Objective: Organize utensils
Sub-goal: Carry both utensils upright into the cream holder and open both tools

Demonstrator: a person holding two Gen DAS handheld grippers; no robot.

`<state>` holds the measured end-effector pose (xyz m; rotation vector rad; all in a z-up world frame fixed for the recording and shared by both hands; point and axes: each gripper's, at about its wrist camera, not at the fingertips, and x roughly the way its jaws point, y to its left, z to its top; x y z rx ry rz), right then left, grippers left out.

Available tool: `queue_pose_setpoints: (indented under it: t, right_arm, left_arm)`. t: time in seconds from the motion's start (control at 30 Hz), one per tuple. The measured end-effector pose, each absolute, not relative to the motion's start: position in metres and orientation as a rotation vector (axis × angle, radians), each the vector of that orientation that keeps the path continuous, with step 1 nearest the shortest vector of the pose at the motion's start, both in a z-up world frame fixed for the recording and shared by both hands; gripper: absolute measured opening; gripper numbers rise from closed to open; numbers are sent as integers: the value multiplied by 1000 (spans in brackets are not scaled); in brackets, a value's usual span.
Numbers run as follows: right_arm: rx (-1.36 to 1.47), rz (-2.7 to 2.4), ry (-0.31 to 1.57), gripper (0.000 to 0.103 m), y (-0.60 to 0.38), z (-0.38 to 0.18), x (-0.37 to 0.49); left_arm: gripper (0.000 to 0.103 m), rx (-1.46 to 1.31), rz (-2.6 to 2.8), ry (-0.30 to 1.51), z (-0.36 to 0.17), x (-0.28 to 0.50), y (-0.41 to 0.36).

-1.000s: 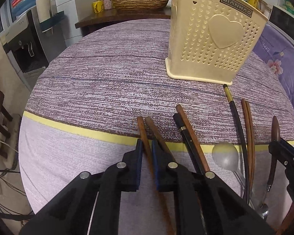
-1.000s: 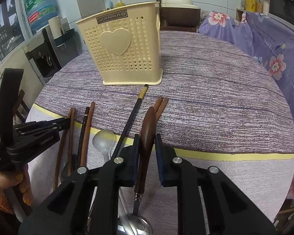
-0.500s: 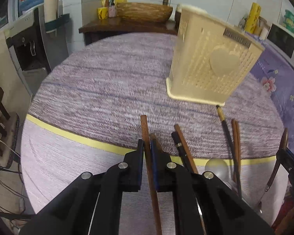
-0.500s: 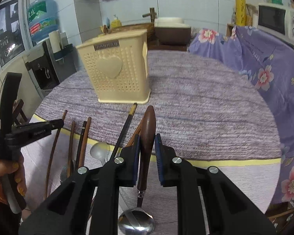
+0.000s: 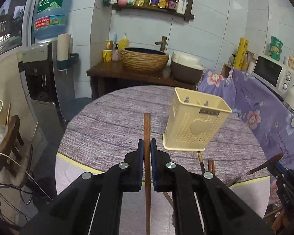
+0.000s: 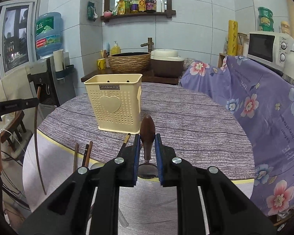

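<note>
Round table (image 5: 111,129), one holder (image 5: 196,125), two grippers

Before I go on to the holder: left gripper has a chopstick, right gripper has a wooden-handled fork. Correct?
Not quite. The right gripper holds a wooden-handled spoon, its bowl visible below the jaws in the right wrist view. The left gripper does hold a chopstick.

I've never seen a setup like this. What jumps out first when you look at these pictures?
Two black claws fill the foreground, each pinching a utensil above the round table: the left claw grips a brown chopstick, the right claw a wooden-handled spoon. Just beyond them stands a cream perforated utensil holder with a heart on its front, while more chopsticks lie on the cloth near the table's edge.
</note>
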<state>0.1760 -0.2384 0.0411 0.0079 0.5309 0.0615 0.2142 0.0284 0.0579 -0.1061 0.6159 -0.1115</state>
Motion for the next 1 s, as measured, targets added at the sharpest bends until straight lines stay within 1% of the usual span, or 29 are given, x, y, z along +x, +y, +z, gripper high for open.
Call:
queue_pose_setpoints:
  t: [0.27,0.63,0.83,1.0]
  right_arm:
    - [27,89,558,16,-243,40,185]
    - [35,108,560,16,-244,42,192]
    - [26,127,542,16,-244,56,206]
    - [12,142,518,16,-245,82,231]
  left_arm:
    - [8,-89,-96,551,77,211,36]
    - [8,-104,-99,537,82,219,43]
    - [8,-111,-94,500,100,228,48]
    - [8,-126,-91,454,133,247,53]
